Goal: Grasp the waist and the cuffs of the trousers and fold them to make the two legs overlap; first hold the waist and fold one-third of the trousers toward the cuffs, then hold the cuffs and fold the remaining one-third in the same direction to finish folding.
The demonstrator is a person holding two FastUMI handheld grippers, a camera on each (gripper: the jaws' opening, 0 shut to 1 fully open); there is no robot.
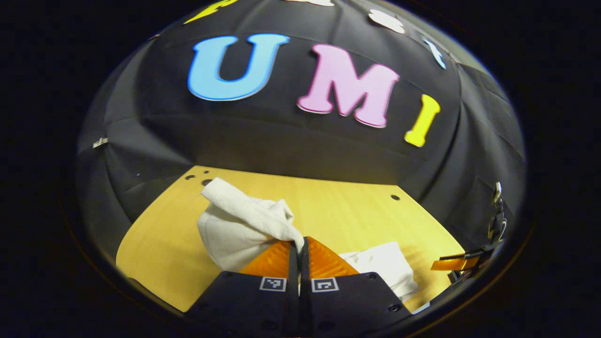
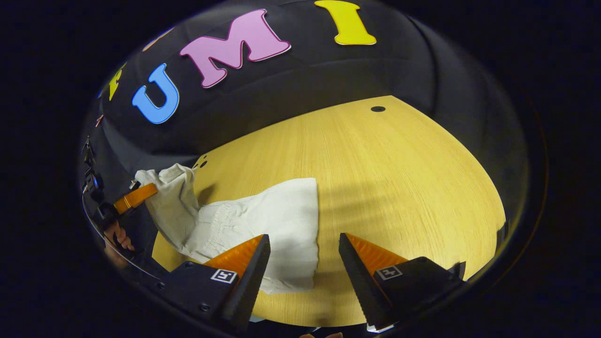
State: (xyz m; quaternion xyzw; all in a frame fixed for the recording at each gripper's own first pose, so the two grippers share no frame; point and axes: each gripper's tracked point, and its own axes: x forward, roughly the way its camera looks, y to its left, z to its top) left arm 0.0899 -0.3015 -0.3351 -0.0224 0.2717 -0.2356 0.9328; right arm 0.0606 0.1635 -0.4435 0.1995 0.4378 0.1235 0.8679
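Note:
White trousers (image 2: 281, 216) lie bunched on the wooden table (image 2: 399, 178), with a gathered, elastic-looking band showing near their middle. My left gripper (image 1: 300, 245) is shut on a fold of the trousers (image 1: 239, 220) and holds that end raised off the table. A further part of the cloth (image 1: 385, 267) lies flat to its right. In the right gripper view the left gripper (image 2: 136, 197) shows at the far left with the lifted cloth hanging from it. My right gripper (image 2: 304, 244) stands open over the trousers' near right edge, one finger above cloth, the other above bare wood.
The black cloth wall (image 1: 281, 141) closes off the table's far side and both ends. Small round holes (image 2: 378, 109) dot the tabletop near the back. A hand (image 2: 119, 237) holds the left gripper. Bare wood stretches to the right of the trousers.

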